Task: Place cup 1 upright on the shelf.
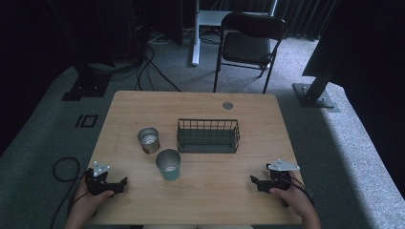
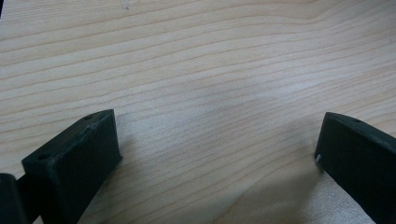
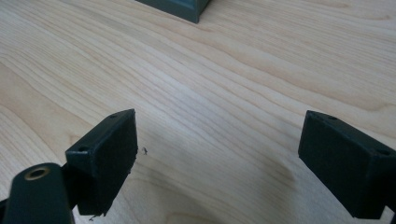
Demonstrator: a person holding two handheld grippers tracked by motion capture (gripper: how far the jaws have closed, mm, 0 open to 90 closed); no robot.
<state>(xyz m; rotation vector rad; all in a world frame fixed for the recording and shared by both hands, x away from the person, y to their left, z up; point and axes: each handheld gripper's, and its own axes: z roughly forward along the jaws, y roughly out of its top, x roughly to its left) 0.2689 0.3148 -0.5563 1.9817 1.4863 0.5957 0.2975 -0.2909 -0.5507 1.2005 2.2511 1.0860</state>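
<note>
A green cup [image 1: 168,164] stands upright near the middle of the wooden table [image 1: 200,205]. Just behind it to the left stands a shiny metal cup [image 1: 148,140]. A dark wire basket [image 1: 208,135] sits behind the centre, and I see nothing in it. My left gripper [image 1: 119,185] rests low at the front left, open, with bare wood between its jaws [image 2: 219,154]. My right gripper [image 1: 257,183] rests at the front right, open too, over bare wood [image 3: 219,149]. A corner of the basket [image 3: 180,8] shows at the top of the right gripper view.
A round grommet [image 1: 228,105] is set in the table near its far edge. A black folding chair [image 1: 249,45] and a white desk leg [image 1: 195,33] stand beyond the table. Cables [image 1: 64,171] lie on the grey carpet at the left.
</note>
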